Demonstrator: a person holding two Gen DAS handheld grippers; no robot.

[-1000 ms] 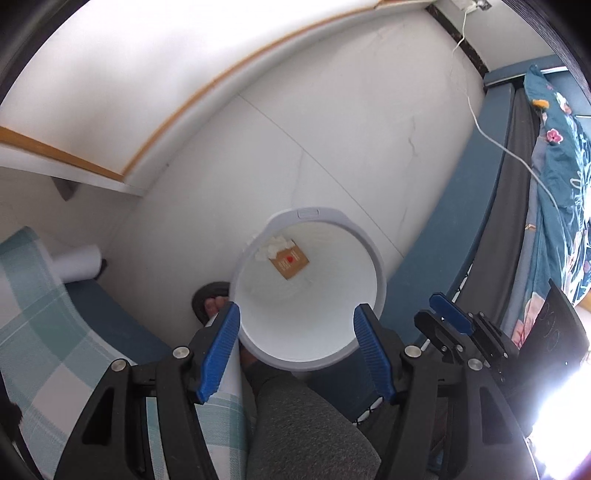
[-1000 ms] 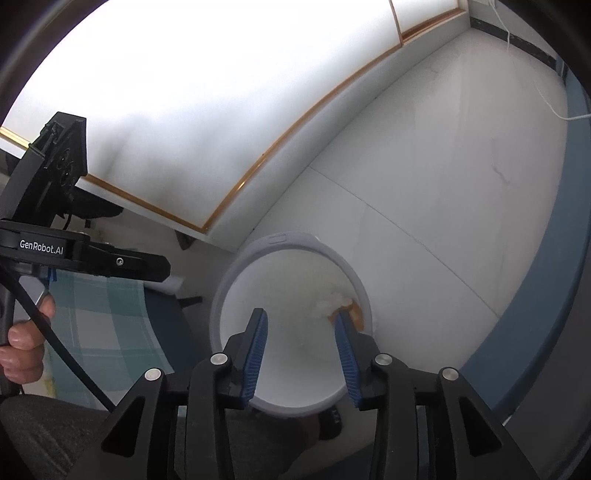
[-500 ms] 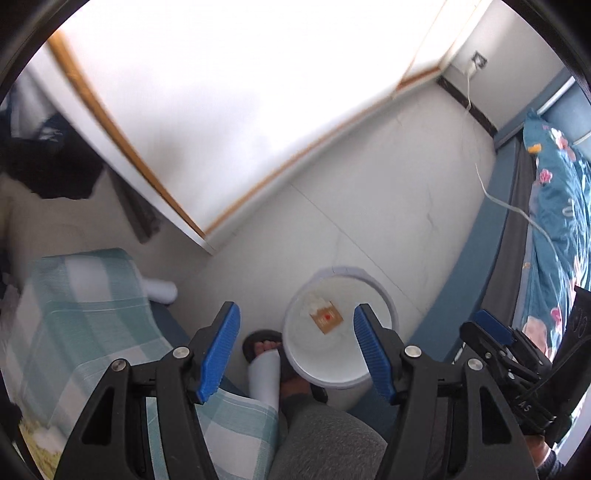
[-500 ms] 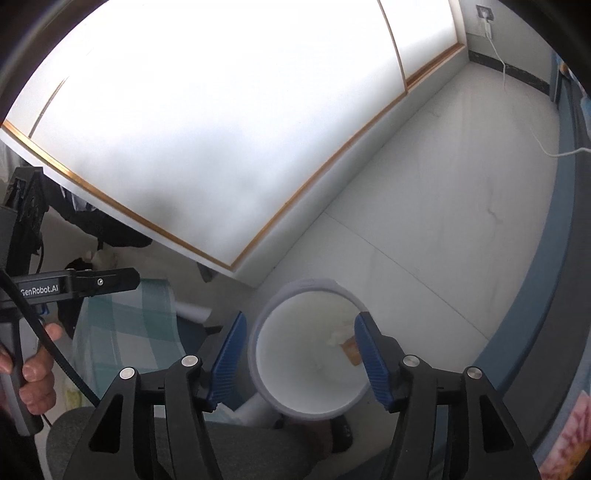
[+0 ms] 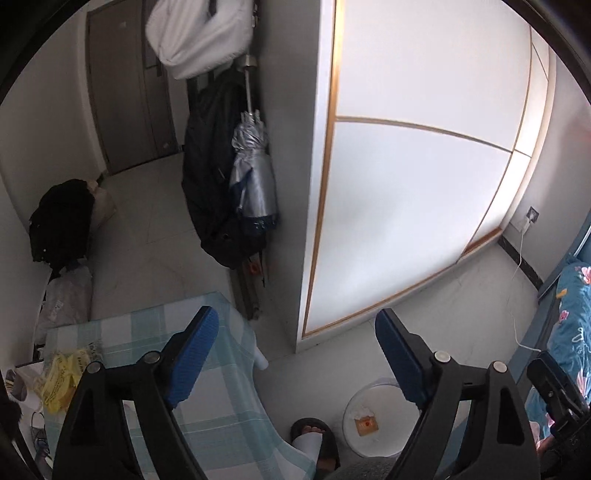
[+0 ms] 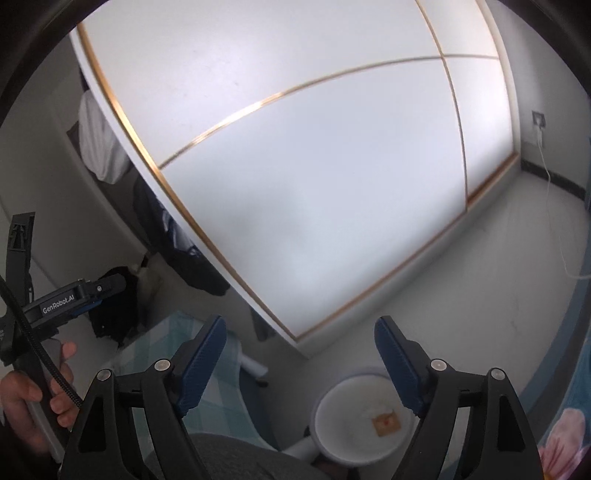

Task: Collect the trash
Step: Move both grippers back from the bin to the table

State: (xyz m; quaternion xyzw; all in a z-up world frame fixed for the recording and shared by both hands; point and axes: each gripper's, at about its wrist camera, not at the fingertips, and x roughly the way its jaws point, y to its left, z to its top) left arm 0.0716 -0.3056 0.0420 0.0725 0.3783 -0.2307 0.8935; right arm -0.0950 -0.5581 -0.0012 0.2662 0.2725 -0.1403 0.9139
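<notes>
Small bedroom, pale tiled floor (image 5: 155,258). White sliding wardrobe (image 5: 417,192) with gold trim fills the back of both views. Dark coat (image 5: 210,184) and folded silver umbrella (image 5: 253,177) hang beside the wardrobe's end; a white garment (image 5: 199,33) is bundled above them. Bed with floral blue cover (image 5: 570,325) along the right edge of the floor; white charging cable (image 5: 517,295) trails from a wall socket toward it.

Worktop (image 5: 225,398) under a teal-and-white check cloth, lower left. Crumpled yellow wrapper (image 5: 61,376) lies near its left edge, among other small clutter too blurred to tell.

White round trash bin (image 5: 373,421) stands on the floor between the worktop's right edge and the bed, just beside the person's sandalled foot (image 5: 314,439). Inside, on the bottom: a tan square scrap with a red dot (image 5: 366,425) and a bit of white tissue touching it. The right wrist view shows the same bin (image 6: 332,424), same contents.

Left gripper (image 5: 295,362): blue-padded fingers spread wide and opening, nothing between them; bin sits low, near the right finger.

Right gripper (image 6: 301,363): fingers also wide apart and opening, empty; bin visible below, partly behind the right finger.

The person's left hand (image 6: 33,398) grips the handle of the left gripper at the left edge of the right wrist view.
</notes>
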